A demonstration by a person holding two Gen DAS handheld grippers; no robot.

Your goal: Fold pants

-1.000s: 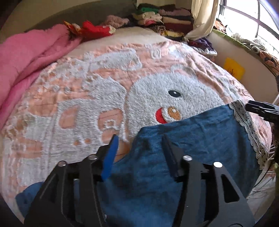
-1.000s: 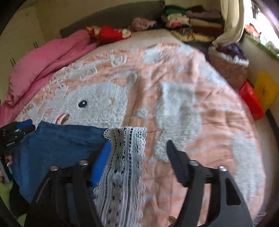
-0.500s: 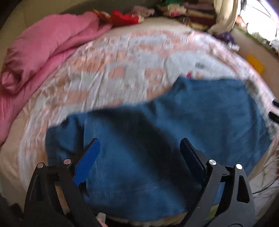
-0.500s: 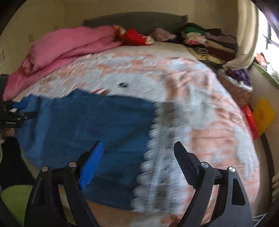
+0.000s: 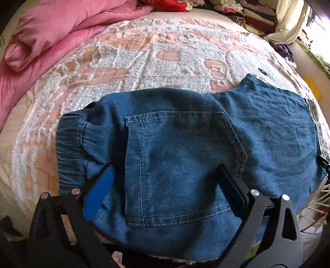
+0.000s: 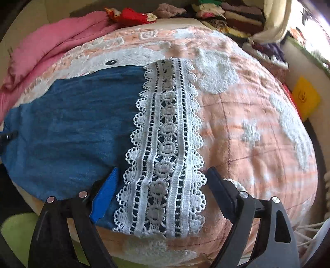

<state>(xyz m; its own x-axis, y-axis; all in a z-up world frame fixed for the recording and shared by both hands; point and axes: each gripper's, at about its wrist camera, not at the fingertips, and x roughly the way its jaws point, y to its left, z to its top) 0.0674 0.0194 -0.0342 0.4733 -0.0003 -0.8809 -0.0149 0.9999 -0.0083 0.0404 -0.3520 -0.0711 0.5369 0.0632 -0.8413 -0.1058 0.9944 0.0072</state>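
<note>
A bed is covered by a peach-and-white tufted bedspread [image 5: 156, 61] with a cartoon face on it, and a crumpled pink duvet [image 5: 51, 31] is bunched along its left side. Stacks of folded clothes [image 6: 233, 16] are piled at the far end, with a red-patterned cloth [image 6: 132, 15] beside the duvet and a yellow bag [image 6: 305, 96] down by the wall on the right.

The denim pants [image 5: 185, 148] are laid flat across the near edge of the bed, folded lengthwise so only one leg's width is seen. The elasticated waistband [image 5: 70, 144] is at the left end, a back pocket [image 5: 177, 165] faces up, and the hem is trimmed with a wide band of white lace [image 6: 167, 148] at the right end.

The left gripper [image 5: 165, 179] is held over the pocket area, jaws spread wide with the blue pad on one side and the black pad on the other, nothing pinched between them. The right gripper [image 6: 163, 181] is positioned at the lace cuff, also spread wide, with the lace band seen between its fingers but not clamped. Whether the fingertips are actually touching the fabric can't be told from either view.
</note>
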